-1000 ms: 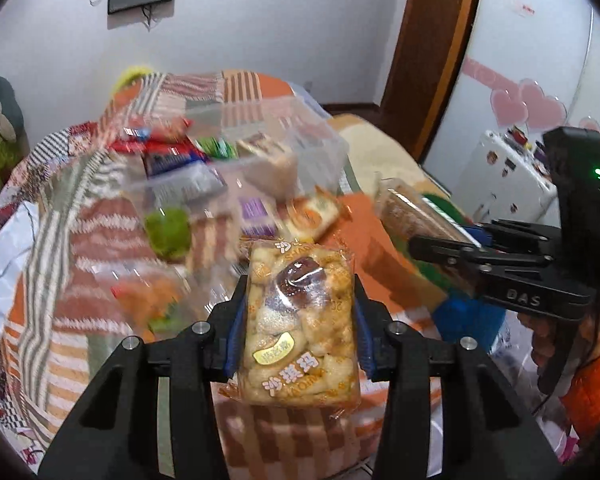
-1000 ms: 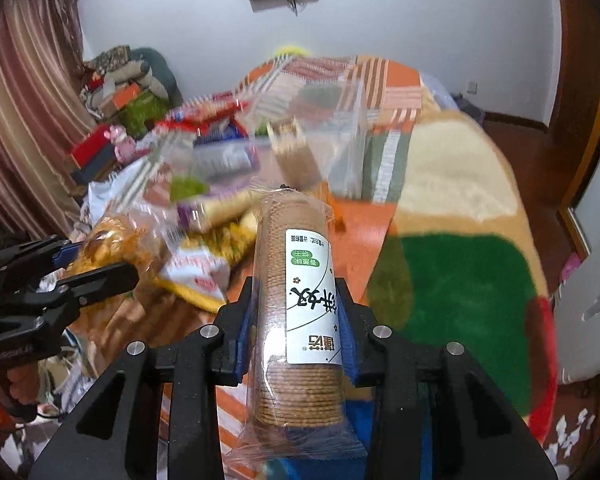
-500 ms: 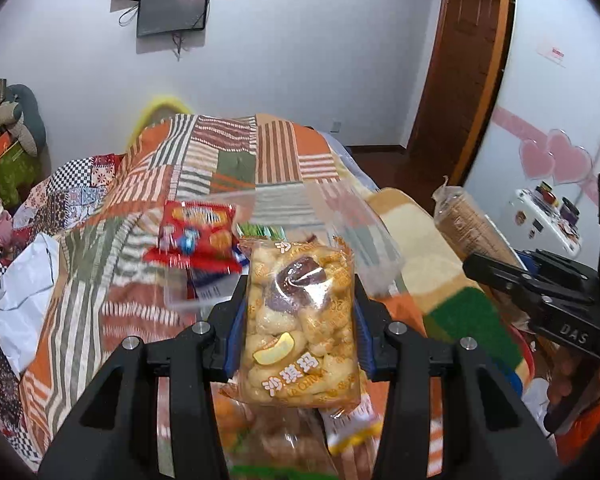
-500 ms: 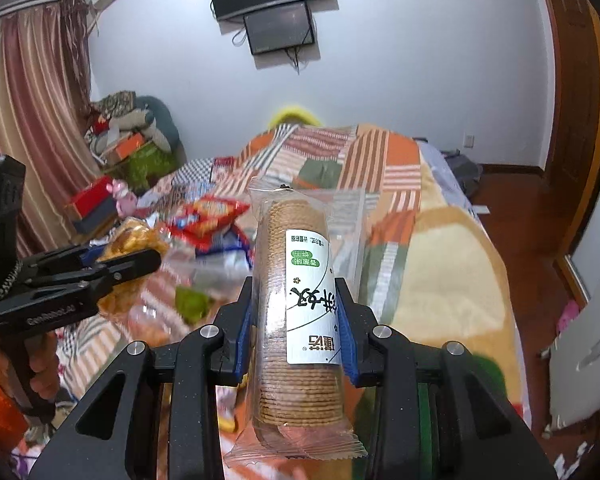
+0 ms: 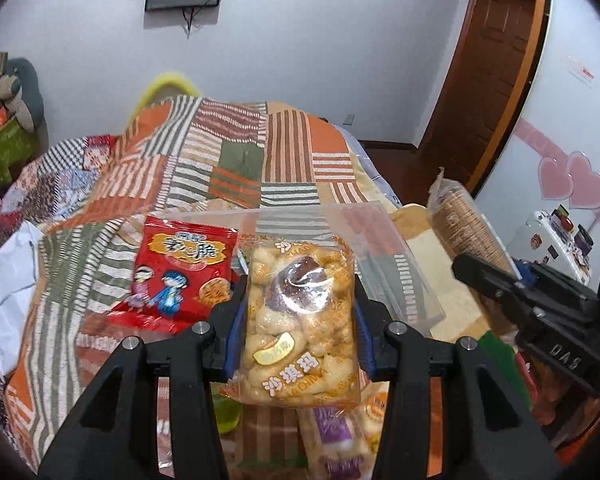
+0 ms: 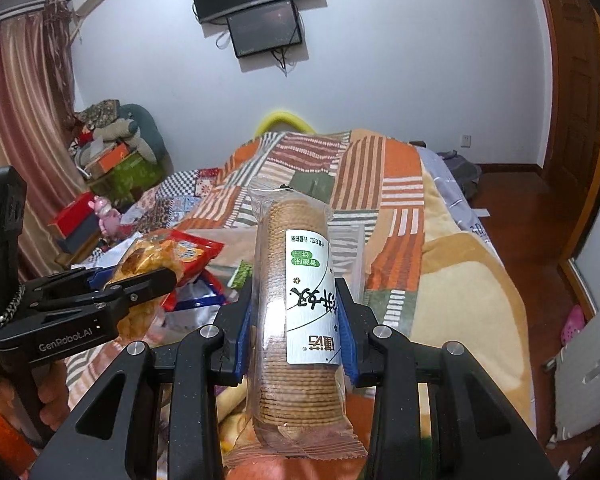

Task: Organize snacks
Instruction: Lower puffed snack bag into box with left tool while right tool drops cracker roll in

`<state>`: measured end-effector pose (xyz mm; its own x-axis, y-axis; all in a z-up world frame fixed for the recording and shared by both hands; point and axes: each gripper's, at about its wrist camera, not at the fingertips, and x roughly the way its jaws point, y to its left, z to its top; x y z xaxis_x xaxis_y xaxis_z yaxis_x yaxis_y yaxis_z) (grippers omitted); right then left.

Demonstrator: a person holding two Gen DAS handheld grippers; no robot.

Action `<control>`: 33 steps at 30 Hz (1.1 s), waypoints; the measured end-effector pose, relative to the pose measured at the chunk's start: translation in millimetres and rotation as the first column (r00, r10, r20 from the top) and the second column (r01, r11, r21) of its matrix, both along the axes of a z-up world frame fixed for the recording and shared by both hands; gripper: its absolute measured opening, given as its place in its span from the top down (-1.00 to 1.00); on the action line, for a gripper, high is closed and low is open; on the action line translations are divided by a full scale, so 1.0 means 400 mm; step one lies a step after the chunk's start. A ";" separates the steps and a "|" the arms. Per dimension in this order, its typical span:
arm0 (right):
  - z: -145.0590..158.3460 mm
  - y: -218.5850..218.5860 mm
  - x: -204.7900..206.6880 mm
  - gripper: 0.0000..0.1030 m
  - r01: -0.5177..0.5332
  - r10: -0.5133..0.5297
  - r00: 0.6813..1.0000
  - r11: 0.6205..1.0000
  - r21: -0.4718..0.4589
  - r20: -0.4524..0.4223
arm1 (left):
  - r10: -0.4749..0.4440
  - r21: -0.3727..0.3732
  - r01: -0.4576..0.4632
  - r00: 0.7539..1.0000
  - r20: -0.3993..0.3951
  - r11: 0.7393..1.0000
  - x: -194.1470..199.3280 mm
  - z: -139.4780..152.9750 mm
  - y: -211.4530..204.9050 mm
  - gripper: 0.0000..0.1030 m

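Note:
My left gripper [image 5: 298, 312] is shut on a clear bag of yellow puffed snacks [image 5: 300, 324] and holds it up over the bed. My right gripper [image 6: 296, 312] is shut on a tall sleeve of round brown crackers [image 6: 294, 304] with a white label. Each gripper shows in the other view: the right one [image 5: 480, 268] with its crackers [image 5: 464, 232] at the right, the left one [image 6: 148, 280] with its puffed snacks [image 6: 148, 260] at the left. A clear plastic box [image 5: 380, 260] lies beyond, with a red snack bag [image 5: 180, 272] by it.
A patchwork orange striped blanket [image 5: 228, 160] covers the bed. More snack packs [image 5: 340, 440] lie under my left gripper. A wooden door [image 5: 488, 92] is at the right. A stack of boxes and plush toys [image 6: 112, 152] stands at the left wall.
Both grippers have tilted up and lifted with their packs still held. The view has risen from the snack pile toward the far bed and wall.

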<state>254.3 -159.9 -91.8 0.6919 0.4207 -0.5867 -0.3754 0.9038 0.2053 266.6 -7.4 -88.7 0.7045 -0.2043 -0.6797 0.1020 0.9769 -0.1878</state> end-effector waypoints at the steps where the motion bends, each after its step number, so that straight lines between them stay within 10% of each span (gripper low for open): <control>1: -0.006 0.004 0.010 0.37 0.001 -0.001 1.000 1.000 -0.005 -0.007 | -0.003 -0.004 0.003 1.000 -0.010 1.000 0.013 -0.008 -0.003 0.13; 17: -0.102 0.051 0.123 0.37 -0.018 0.013 0.992 0.999 -0.041 -0.122 | -0.004 0.015 0.005 0.994 -0.113 1.000 0.136 -0.129 -0.035 0.13; 33: -0.054 0.033 0.084 0.31 -0.030 0.026 0.996 0.998 -0.047 -0.090 | -0.010 0.018 0.011 0.998 -0.057 1.000 0.082 -0.075 -0.029 0.12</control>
<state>288.1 -146.6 -113.3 0.6243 0.4086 -0.6659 -0.3826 0.9030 0.1953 299.3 -19.1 -118.8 0.6625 -0.1988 -0.7222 0.1021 0.9791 -0.1758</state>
